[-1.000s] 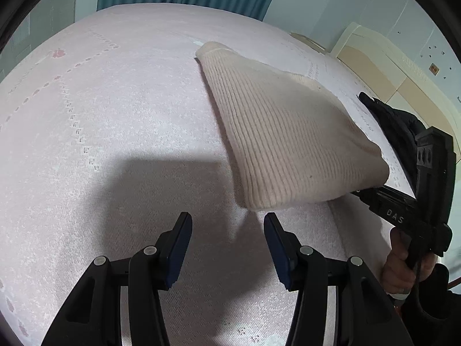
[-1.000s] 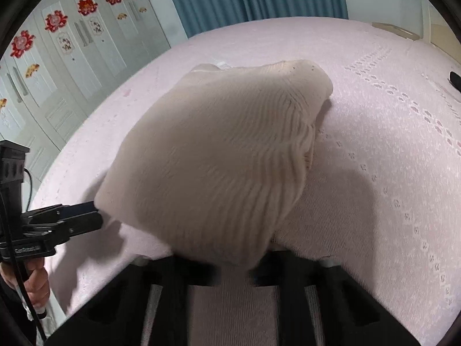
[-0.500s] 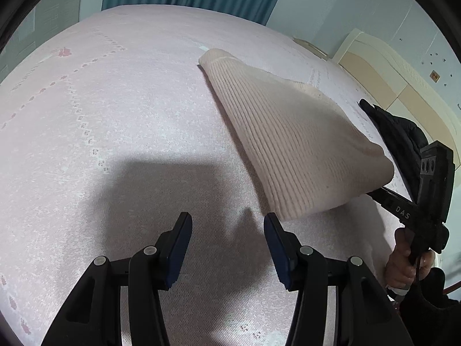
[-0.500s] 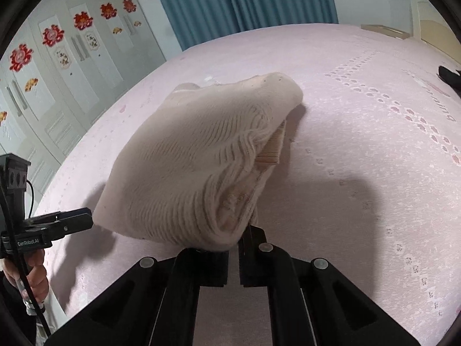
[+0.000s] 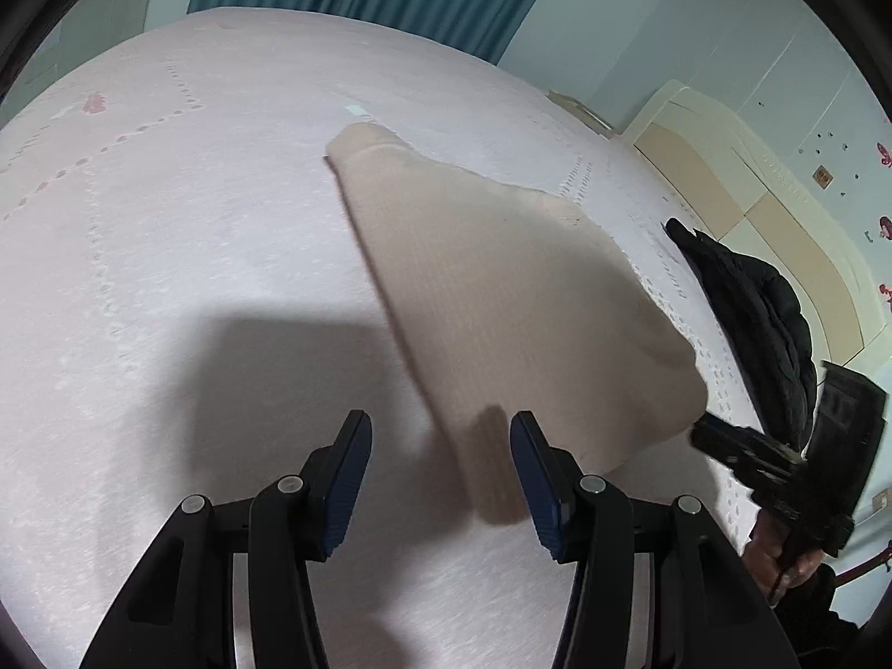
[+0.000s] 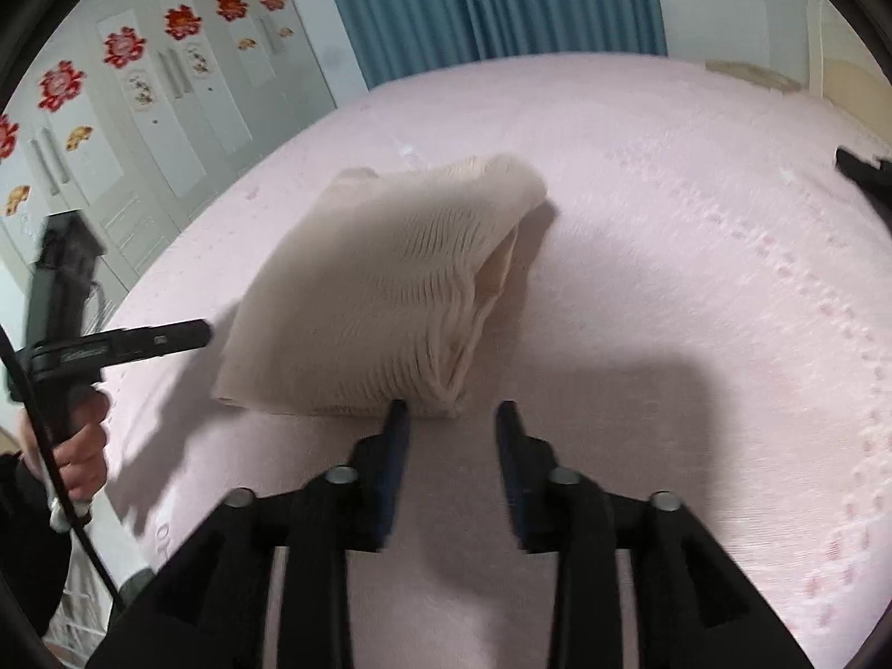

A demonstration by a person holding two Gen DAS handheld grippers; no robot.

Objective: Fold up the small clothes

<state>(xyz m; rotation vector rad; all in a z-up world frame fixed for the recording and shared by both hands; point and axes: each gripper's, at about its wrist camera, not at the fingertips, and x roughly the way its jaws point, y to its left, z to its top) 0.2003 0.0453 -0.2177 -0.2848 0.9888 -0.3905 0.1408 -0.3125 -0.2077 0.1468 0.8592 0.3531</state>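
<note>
One fold at least looks done: the cream ribbed knit (image 6: 390,301) lies doubled over on the pink bed cover (image 6: 697,306), its layered edges stacked along the right side and its near corner just ahead of the right gripper (image 6: 451,418). That gripper's jaws are opening, and nothing sits between them; the left jaw tip is right at the cloth's near hem, though I cannot tell whether it touches. The left gripper (image 5: 440,446) hovers with jaws partly apart and empty, the knit's near edge showing in the gap beyond them (the cloth is blurred in that view, so its exact lie is hard to read). From the right wrist view, the left gripper reaches in from the side, its tip close to the knit's left edge but apart from it. Judging by the bundle's shape, it is still a loose, lopsided wedge; another fold or some squaring up seems left. A black garment (image 5: 752,312) lies near the headboard, untouched.
</note>
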